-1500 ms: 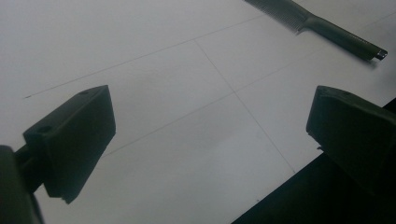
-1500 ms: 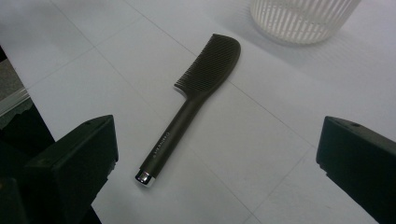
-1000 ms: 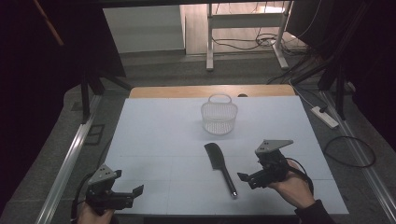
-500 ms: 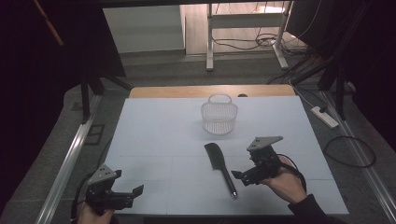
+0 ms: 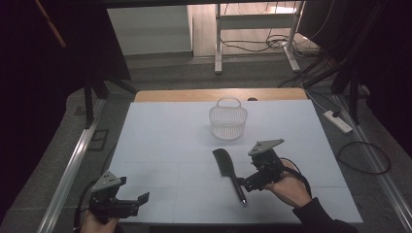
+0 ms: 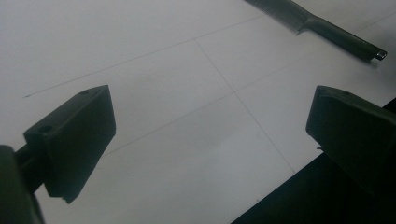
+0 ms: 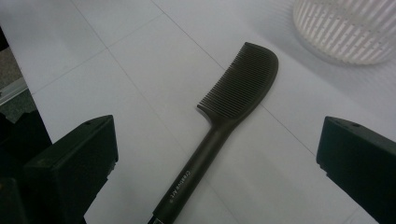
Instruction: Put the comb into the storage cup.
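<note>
A white-topped desk (image 5: 165,141) stands in a dim room, grey floor all round it and cables trailing beyond its far end. Nearest, at the desk's front left corner, the left gripper (image 5: 138,203) sits low in a hand, its jaws spread wide with only bare desk between them. To the right, the right gripper (image 5: 244,185) is held just beside the handle of a black comb (image 5: 228,172); its jaws also stand wide apart, the comb's handle lying between them in the right gripper view, not clamped. The comb lies flat on the desk right of centre, teeth end pointing away. Farther back, a white slatted basket (image 5: 228,120) stands upright, apart from the comb.
</note>
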`<state>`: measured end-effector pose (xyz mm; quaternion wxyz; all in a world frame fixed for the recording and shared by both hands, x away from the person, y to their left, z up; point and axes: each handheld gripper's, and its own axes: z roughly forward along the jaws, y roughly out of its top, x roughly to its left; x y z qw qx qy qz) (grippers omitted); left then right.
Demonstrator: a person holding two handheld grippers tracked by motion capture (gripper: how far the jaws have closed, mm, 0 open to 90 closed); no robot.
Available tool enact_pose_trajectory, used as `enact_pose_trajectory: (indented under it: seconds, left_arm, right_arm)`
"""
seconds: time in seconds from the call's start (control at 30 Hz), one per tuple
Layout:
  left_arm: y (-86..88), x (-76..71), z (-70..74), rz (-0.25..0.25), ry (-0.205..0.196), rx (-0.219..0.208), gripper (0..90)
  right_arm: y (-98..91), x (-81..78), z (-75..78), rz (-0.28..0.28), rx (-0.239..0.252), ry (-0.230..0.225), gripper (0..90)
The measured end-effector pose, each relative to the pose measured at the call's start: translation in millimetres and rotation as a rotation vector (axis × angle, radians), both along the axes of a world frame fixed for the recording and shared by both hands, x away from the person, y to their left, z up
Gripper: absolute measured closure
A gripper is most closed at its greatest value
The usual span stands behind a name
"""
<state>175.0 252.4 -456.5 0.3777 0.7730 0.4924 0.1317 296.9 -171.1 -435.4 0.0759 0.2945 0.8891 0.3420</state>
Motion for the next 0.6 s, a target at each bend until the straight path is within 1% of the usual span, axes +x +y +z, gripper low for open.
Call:
enact_pose_trajectory:
  seconds: [0.23, 0.5, 0.6]
  left_arm:
    - [0.1, 0.0, 0.0, 0.0, 0.0, 0.0, 2.6]
    - [0.1, 0.0, -0.1, 0.001, 0.0, -0.002, 2.6]
    - [0.2, 0.0, -0.1, 0.001, 0.0, -0.002, 2.6]
  right_arm:
    - [8.6, 3.1, -0.2, 0.01, -0.004, 0.004, 0.0]
    - [18.2, 7.0, -3.6, 0.017, -0.036, 0.013, 0.0]
    - [20.5, 7.8, -3.7, 0.015, -0.037, 0.017, 0.0]
